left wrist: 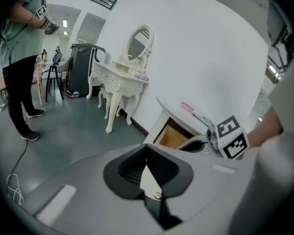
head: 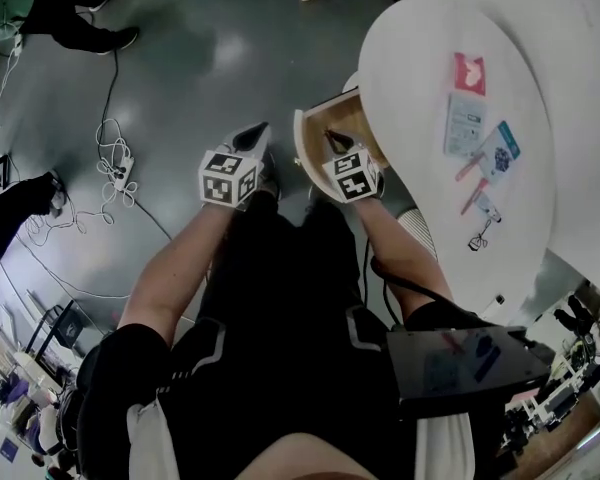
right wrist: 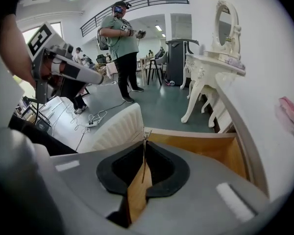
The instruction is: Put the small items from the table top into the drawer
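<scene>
Right gripper view: jaws pinch a thin pin (right wrist: 143,148) pointing forward over the drawer (right wrist: 196,142); left gripper (left wrist: 148,153) closed.

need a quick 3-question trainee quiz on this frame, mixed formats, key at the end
1. True or false: the drawer is pushed shut.
2. Which gripper has its jaws at the drawer? A) left gripper B) right gripper C) neither
3. Fill in: the pink packet lies on the ___.

Key
1. False. It stands open, and its wooden inside shows.
2. B. The left gripper is off to the side, over the floor.
3. table top
</scene>
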The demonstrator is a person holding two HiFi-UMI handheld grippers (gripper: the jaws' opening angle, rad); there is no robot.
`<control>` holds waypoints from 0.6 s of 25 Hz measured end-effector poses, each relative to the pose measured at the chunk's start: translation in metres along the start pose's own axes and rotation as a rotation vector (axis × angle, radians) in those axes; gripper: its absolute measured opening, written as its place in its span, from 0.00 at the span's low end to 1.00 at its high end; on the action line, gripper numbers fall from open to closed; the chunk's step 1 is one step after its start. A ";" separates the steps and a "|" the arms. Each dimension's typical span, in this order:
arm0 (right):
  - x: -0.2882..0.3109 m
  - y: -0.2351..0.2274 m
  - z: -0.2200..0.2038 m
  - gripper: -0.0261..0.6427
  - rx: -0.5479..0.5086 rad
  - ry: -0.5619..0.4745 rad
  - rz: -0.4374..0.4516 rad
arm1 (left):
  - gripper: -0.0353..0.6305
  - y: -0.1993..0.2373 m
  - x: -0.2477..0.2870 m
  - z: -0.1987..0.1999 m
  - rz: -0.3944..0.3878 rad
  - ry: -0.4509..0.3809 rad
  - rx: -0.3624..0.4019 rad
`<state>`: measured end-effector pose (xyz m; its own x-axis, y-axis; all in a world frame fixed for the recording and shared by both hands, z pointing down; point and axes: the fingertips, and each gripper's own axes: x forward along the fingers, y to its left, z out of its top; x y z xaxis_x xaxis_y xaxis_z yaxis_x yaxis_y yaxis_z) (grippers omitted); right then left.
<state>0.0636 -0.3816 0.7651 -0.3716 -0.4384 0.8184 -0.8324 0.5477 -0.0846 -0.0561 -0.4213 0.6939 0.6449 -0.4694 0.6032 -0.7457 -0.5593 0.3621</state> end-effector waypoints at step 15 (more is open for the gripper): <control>0.060 -0.011 -0.036 0.08 0.020 0.161 -0.004 | 0.05 0.010 0.032 -0.022 -0.017 0.082 0.046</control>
<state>0.0655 -0.3882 0.8363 -0.2990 -0.3194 0.8992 -0.8424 0.5310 -0.0914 -0.0468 -0.4266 0.7328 0.6403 -0.4034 0.6537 -0.7250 -0.5984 0.3409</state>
